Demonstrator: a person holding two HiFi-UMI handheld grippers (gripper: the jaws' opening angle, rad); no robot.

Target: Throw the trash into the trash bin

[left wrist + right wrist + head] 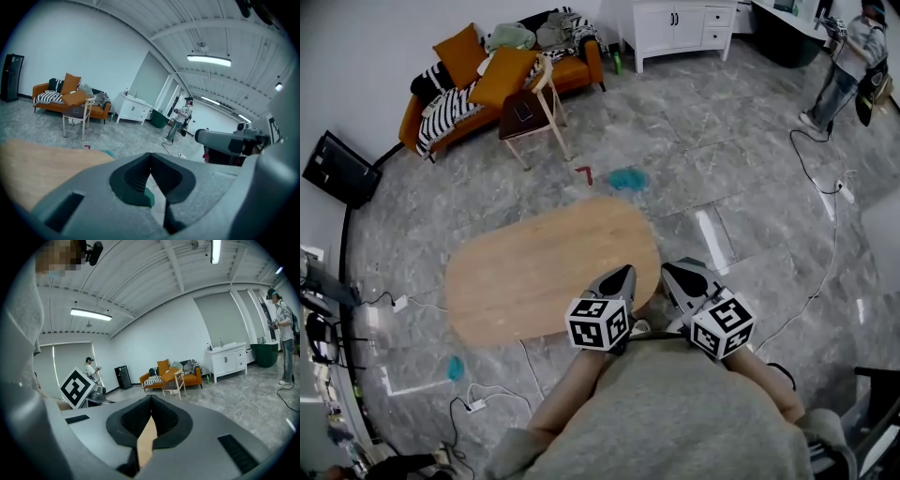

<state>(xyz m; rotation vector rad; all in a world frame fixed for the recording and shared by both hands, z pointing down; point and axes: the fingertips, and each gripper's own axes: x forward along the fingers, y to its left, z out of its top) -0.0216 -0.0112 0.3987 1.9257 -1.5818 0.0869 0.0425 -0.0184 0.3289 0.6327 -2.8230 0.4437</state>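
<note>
Both grippers hover over the near edge of an oval wooden table [548,272]. My left gripper [624,275] has its jaws closed together with nothing between them; its own view shows the tips [150,158] meeting. My right gripper [674,273] sits beside it, equally shut and empty, its tips [151,402] touching. On the grey floor beyond the table lie a crumpled teal scrap [626,178] and a small red piece [584,173]. Another teal scrap [456,367] lies at the near left. A dark green bin [159,118] stands far off by the white cabinet, also visible as the bin [266,355].
An orange sofa [450,103] piled with cushions and a wooden chair [534,108] stand at the back. A white cabinet [684,26] is at the far wall. A person [848,66] stands at the far right. Cables [825,187] and power strips run over the floor. A black box [337,169] leans on the left wall.
</note>
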